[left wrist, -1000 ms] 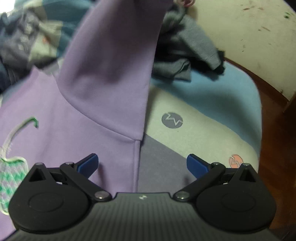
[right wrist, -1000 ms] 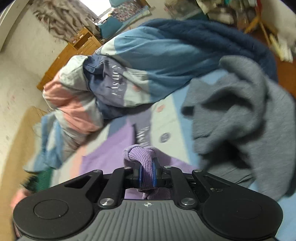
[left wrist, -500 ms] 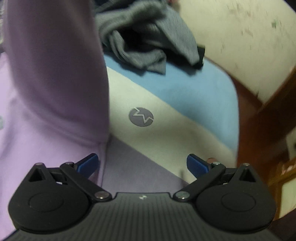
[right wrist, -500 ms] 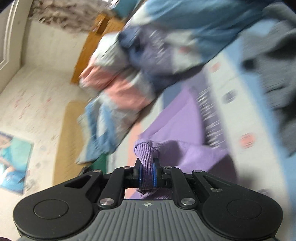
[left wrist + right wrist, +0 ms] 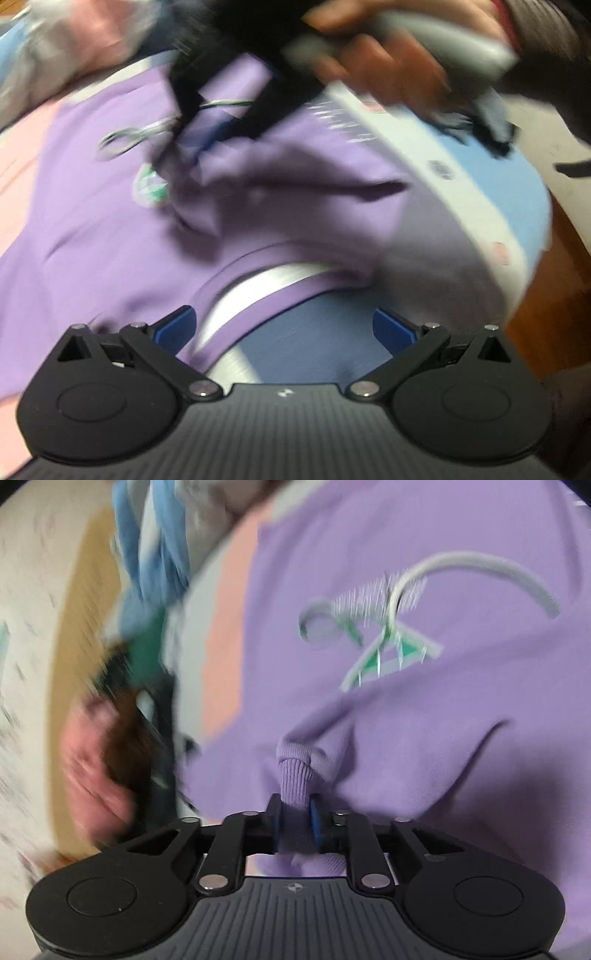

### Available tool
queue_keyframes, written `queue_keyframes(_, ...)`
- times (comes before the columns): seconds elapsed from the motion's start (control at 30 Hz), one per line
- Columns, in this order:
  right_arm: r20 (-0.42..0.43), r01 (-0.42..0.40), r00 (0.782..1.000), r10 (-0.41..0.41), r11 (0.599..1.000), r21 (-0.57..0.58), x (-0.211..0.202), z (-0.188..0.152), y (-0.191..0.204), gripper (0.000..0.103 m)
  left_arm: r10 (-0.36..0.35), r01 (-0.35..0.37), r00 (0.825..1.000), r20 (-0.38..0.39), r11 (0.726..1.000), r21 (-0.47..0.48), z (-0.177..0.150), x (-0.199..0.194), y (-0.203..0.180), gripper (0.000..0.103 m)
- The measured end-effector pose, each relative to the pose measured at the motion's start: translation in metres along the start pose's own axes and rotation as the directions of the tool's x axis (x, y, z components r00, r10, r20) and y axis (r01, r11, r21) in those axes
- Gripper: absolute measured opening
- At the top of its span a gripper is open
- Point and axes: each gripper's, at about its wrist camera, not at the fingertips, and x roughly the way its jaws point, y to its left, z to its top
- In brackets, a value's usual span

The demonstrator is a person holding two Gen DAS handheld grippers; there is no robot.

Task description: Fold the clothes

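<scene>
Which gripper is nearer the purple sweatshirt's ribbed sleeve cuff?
Right. The right gripper has the ribbed sleeve cuff between its fingers, which are opening. The left gripper hangs open by the sweatshirt's neckline, off the cuff.

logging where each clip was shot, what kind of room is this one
Most likely a bedroom at home. A purple sweatshirt lies spread on a patchwork bedspread of blue, white and pink blocks, with a rumpled quilt heaped beside it and a marked-up pale wall behind.
</scene>
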Motion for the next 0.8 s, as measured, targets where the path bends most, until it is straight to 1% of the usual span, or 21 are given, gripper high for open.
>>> queue_keyframes(0.03,-0.009,0.032,0.999,-0.032,0.999,-0.026,0.01,-0.006,0.003,0.03,0.018,-0.018,1.0,-0.004,1.0,-0.02,-0.002,0.0,0.007,0.103)
queue_keyframes(0.07,0.006,0.041,0.999,-0.041,0.998,-0.044,0.01,-0.013,0.003,0.033,0.036,-0.037,0.999,-0.008,0.999,-0.039,-0.004,0.001,0.014,0.103)
queue_keyframes(0.13,0.104,0.029,0.994,-0.022,0.997,-0.065,-0.017,-0.029,-0.001,0.035,0.072,-0.073,0.997,-0.015,0.995,-0.066,-0.006,0.002,0.027,0.103)
queue_keyframes(0.17,0.18,0.062,0.983,-0.046,0.995,-0.083,-0.038,-0.039,-0.005,0.037,0.079,-0.08,0.997,-0.011,0.994,-0.073,-0.005,0.003,0.031,0.103)
queue_keyframes(0.2,0.254,0.096,0.965,-0.068,0.991,-0.098,-0.06,-0.05,-0.01,0.044,0.087,-0.087,0.996,-0.007,0.993,-0.08,-0.004,0.004,0.036,0.103)
queue_keyframes(0.23,0.32,0.178,0.939,-0.129,0.975,-0.13,-0.078,-0.063,-0.014,0.053,0.094,-0.094,0.996,-0.003,0.992,-0.087,-0.003,0.004,0.04,0.103)
queue_keyframes(0.27,0.378,0.317,0.896,-0.233,0.932,-0.177,-0.093,-0.078,-0.018,0.057,0.093,-0.092,0.996,0.007,0.991,-0.093,0.0,0.006,0.043,0.103)
queue_keyframes(0.3,0.418,0.438,0.851,-0.318,0.869,-0.23,-0.102,-0.091,-0.021,0.059,0.084,-0.082,0.996,0.017,0.992,-0.099,0.005,0.009,0.045,0.103)
queue_keyframes(0.33,0.436,0.536,0.812,-0.388,0.79,-0.296,-0.105,-0.104,-0.025,0.059,0.075,-0.072,0.997,0.027,0.992,-0.104,0.01,0.012,0.046,0.103)
queue_keyframes(0.37,0.45,0.604,0.78,-0.435,0.711,-0.36,-0.105,-0.115,-0.03,0.058,0.065,-0.061,0.997,0.035,0.992,-0.107,0.015,0.018,0.044,0.103)
queue_keyframes(0.4,0.452,0.632,0.769,-0.453,0.646,-0.428,-0.101,-0.124,-0.034,0.056,0.049,-0.044,0.998,0.044,0.993,-0.109,0.021,0.021,0.044,0.103)
queue_keyframes(0.47,0.45,0.65,0.76,-0.469,0.52,-0.554,-0.087,-0.139,-0.04,0.05,0.026,-0.02,0.998,0.057,0.994,-0.105,0.031,0.025,0.04,0.103)
queue_keyframes(0.5,0.448,0.648,0.759,-0.473,0.477,-0.593,-0.08,-0.142,-0.042,0.047,0.02,-0.014,0.998,0.062,0.995,-0.102,0.033,0.023,0.038,0.103)
queue_keyframes(0.53,0.445,0.648,0.755,-0.482,0.443,-0.619,-0.071,-0.141,-0.045,0.039,0.015,-0.008,0.998,0.066,0.995,-0.098,0.036,0.022,0.036,0.103)
queue_keyframes(0.57,0.444,0.654,0.745,-0.498,0.41,-0.636,-0.061,-0.138,-0.047,0.032,0.009,-0.002,0.997,0.071,0.996,-0.094,0.038,0.021,0.034,0.103)
queue_keyframes(0.6,0.444,0.658,0.734,-0.513,0.377,-0.652,-0.051,-0.135,-0.049,0.018,0.001,0.006,0.997,0.076,0.996,-0.087,0.039,0.018,0.03,0.103)
queue_keyframes(0.63,0.444,0.658,0.729,-0.521,0.356,-0.664,-0.045,-0.132,-0.051,0.004,-0.007,0.013,0.997,0.081,0.997,-0.08,0.039,0.015,0.026,0.103)
queue_keyframes(0.67,0.442,0.654,0.732,-0.519,0.352,-0.67,-0.044,-0.131,-0.053,0.002,-0.011,0.017,0.997,0.077,0.997,-0.075,0.04,0.015,0.023,0.103)
queue_keyframes(0.7,0.449,0.659,0.726,-0.522,0.341,-0.67,-0.046,-0.131,-0.054,0.003,-0.012,0.016,0.998,0.069,0.998,-0.068,0.04,0.015,0.021,0.103)
queue_keyframes(0.77,0.48,0.696,0.687,-0.546,0.303,-0.65,-0.058,-0.132,-0.059,0.003,-0.012,0.015,0.999,0.053,0.998,-0.064,0.04,0.019,0.019,0.103)
queue_keyframes(0.8,0.487,0.716,0.666,-0.566,0.299,-0.631,-0.065,-0.131,-0.063,0.003,-0.012,0.015,0.999,0.046,0.998,-0.063,0.039,0.021,0.018,0.103)
